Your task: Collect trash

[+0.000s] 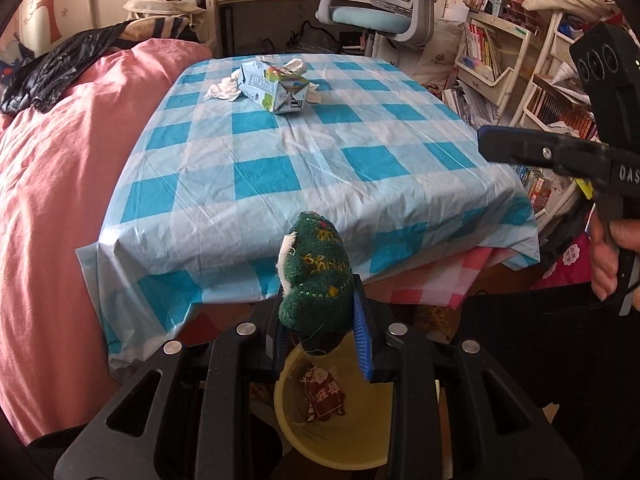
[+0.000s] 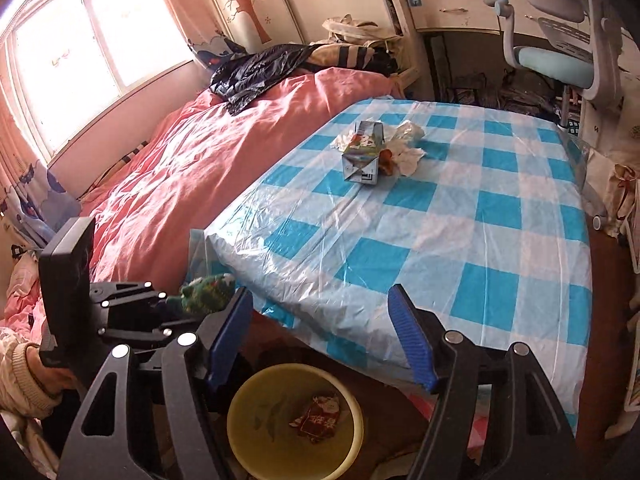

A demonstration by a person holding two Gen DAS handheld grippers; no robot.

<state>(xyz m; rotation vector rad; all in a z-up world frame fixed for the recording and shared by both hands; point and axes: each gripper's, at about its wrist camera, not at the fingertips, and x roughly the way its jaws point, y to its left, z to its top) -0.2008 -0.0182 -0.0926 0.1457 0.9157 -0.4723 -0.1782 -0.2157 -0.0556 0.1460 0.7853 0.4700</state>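
Note:
My left gripper (image 1: 320,336) is shut on a green knitted sock (image 1: 316,276) and holds it above a yellow bin (image 1: 384,432) on the floor. The sock also shows in the right wrist view (image 2: 208,288). The bin (image 2: 248,396) holds a red wrapper (image 2: 320,416). My right gripper (image 2: 320,336) is open and empty above the bin, at the table's near edge. A milk carton (image 1: 276,84) lies on the far part of the blue checked tablecloth (image 1: 320,168), with crumpled white tissues (image 1: 222,90) around it. The carton (image 2: 362,152) and tissues (image 2: 408,148) show in the right view too.
A bed with a pink quilt (image 1: 60,200) lies along the table's left side, a black jacket (image 2: 256,72) on it. A blue desk chair (image 1: 384,8) and desk stand beyond the table. Bookshelves (image 1: 516,68) crowd the right.

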